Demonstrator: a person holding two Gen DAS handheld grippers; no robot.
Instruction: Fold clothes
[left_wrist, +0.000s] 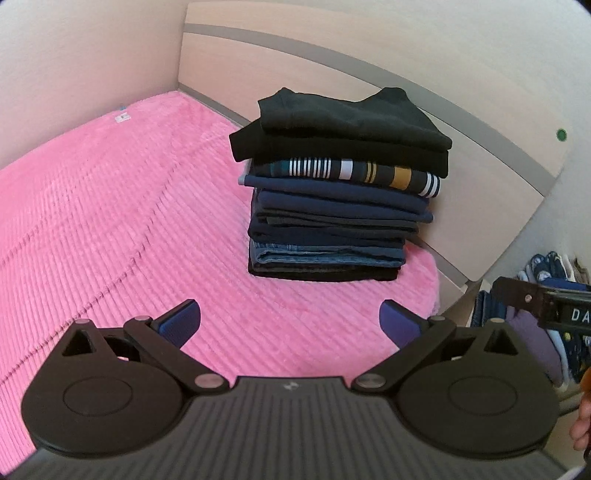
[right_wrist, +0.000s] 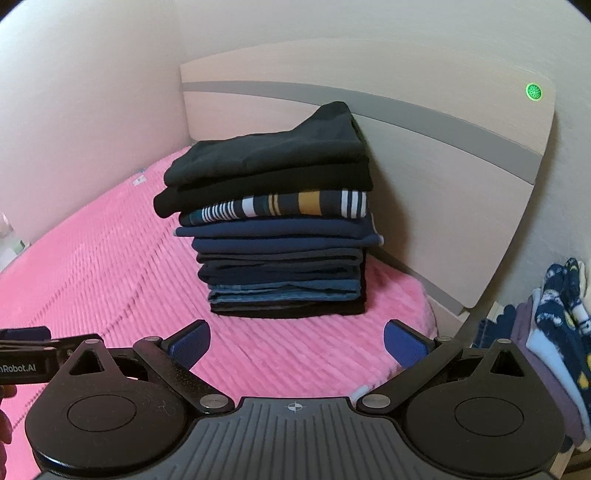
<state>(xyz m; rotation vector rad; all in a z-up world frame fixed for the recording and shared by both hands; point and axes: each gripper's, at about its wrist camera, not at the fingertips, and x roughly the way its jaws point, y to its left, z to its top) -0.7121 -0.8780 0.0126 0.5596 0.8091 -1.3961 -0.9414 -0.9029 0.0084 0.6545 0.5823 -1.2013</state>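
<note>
Both grippers are hovering above the near part of the pink ribbed blanket (left_wrist: 110, 206), neither touching cloth. The left gripper (left_wrist: 290, 326) is holding its blue pads wide apart with nothing between them; the right gripper (right_wrist: 295, 345) is doing the same. The folded stack (left_wrist: 340, 192) is sitting at the far right of the bed, close to the pale headboard (left_wrist: 480, 162), with dark garments on top, a striped garment (left_wrist: 354, 173) below them, and navy and denim layers underneath. The upper black layers are overhanging the lower ones on the left side, so the stack is looking slightly uneven. A heap of unfolded clothes (right_wrist: 554, 332) is lying off the bed at the right edge, and it is judged to be the likely source of the next item. Risks: placing another garment on top may be pushing the overhanging layers off toward the left; a one-sided pinch on loose fabric may be dragging neighbouring pieces out of the heap; a gripper passing low near the stack may be catching a protruding edge and undoing folds.
</note>
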